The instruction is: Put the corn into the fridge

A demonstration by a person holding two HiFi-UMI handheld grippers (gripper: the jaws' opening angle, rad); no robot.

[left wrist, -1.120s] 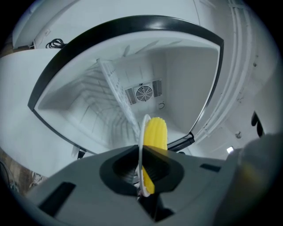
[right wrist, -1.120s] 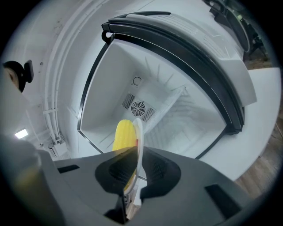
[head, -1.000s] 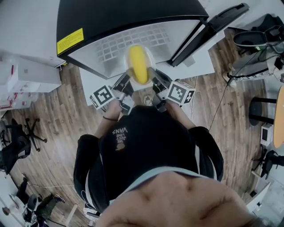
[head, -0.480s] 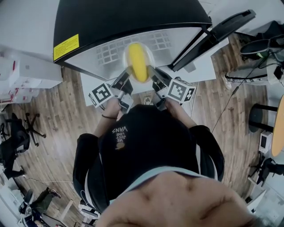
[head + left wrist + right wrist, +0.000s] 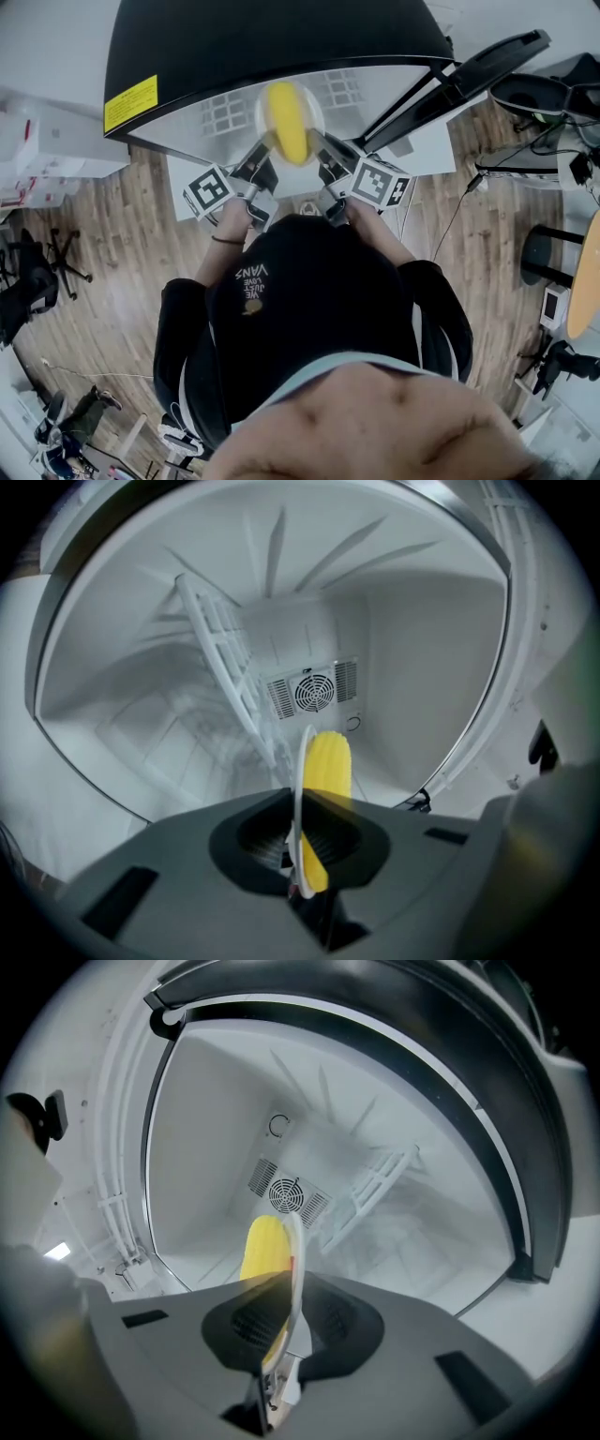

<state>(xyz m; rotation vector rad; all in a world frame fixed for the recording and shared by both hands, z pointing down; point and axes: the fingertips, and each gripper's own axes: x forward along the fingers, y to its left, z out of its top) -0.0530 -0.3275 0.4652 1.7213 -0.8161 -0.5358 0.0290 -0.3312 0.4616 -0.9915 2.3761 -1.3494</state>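
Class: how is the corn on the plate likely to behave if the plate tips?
The corn looks rounded, so it may roll. It lies loose on a shallow plate gripped at its rim, so tilting could spill it. It seems stiff, not floppy.

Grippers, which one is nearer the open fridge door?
The right gripper, shut on the plate rim beside the door; the left gripper grips the opposite rim.

The corn (image 5: 286, 120) lies along the middle of a white plate (image 5: 319, 111).
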